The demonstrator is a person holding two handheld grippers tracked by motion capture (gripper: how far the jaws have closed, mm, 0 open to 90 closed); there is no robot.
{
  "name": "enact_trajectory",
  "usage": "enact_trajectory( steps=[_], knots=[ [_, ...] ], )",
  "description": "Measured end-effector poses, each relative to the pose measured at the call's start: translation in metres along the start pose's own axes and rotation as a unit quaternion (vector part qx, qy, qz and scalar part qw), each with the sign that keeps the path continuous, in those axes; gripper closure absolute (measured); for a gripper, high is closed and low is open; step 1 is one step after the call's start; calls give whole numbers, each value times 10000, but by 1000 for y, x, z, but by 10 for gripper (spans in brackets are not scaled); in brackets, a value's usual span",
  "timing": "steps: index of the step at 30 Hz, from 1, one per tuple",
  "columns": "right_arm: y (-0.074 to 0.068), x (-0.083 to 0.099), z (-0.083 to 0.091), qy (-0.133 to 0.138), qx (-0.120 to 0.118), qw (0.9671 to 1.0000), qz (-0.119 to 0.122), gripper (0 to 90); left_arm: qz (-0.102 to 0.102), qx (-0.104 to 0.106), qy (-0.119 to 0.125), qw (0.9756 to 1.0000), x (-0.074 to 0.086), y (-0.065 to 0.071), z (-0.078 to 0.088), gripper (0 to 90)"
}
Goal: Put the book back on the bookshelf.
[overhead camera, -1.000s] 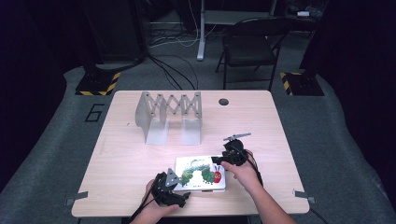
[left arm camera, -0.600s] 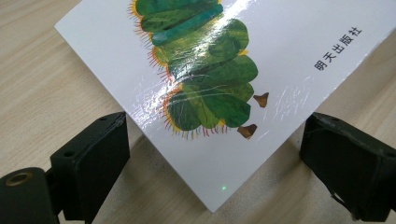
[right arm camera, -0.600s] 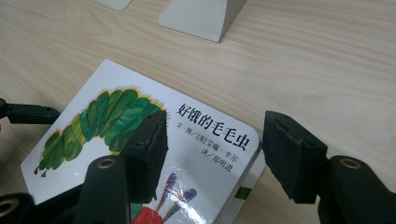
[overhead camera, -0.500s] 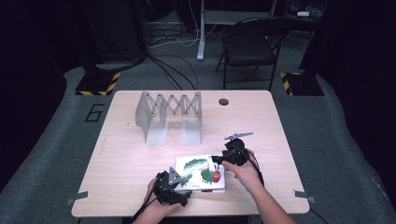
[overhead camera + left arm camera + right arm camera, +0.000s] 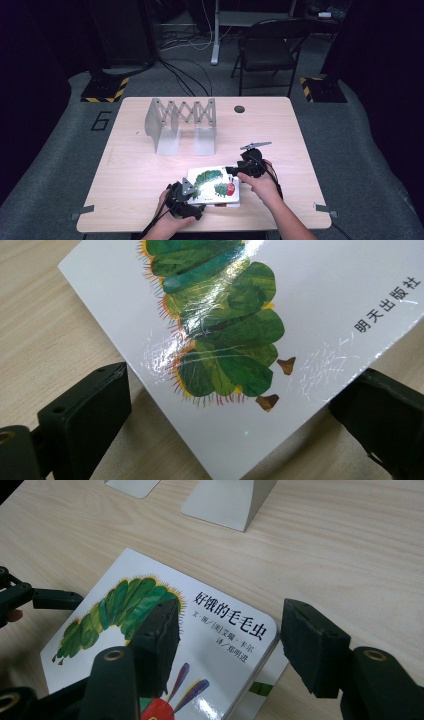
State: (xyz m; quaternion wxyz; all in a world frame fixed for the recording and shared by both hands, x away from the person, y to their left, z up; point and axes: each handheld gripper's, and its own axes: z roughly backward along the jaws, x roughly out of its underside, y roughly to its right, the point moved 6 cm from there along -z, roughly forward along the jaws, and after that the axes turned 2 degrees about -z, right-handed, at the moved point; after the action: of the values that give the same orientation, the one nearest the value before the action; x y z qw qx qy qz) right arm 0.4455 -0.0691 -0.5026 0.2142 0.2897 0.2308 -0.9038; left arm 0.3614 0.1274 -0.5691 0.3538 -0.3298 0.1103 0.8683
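a white picture book [image 5: 215, 186] with a green caterpillar on its cover lies flat near the front edge of the light wooden table [image 5: 150, 165], between the person's two hands. the left tool [image 5: 186, 200] sits at the book's near left corner; in the left gripper view its jaws stand wide, one on each side of that corner, and have just been opening, with the book [image 5: 280, 310] between them and neither pad pressing on it. the right tool [image 5: 245, 169] is at the book's far right edge. in the right gripper view its jaws are partly apart over the cover [image 5: 210, 645], the left jaw above the caterpillar's back and the right jaw beyond the book's edge over bare table; it seems to grip nothing, though contact under the left pad is hard to judge. a grey folding rack [image 5: 180, 122] stands farther back on the table, well apart from the book. a black folding chair [image 5: 267, 47] stands on the floor behind the table.
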Motion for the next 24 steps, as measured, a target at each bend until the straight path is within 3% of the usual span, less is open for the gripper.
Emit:
enact_trajectory(
  steps=[4, 12, 24],
  knots=[
    [0, 0, 0, 21, 1, 10000, 22, 404, 18, -53, -10, 10000, 0, 0, 0, 24],
    [-2, 1, -1, -11, -64, 10000, -9, 406, -450, -283, 144, 9985, -3, 4, 2, 29],
    [-2, 2, -2, -52, -51, 10000, -39, 406, -708, -436, 229, 9963, -4, 7, 5, 66]
  ],
)
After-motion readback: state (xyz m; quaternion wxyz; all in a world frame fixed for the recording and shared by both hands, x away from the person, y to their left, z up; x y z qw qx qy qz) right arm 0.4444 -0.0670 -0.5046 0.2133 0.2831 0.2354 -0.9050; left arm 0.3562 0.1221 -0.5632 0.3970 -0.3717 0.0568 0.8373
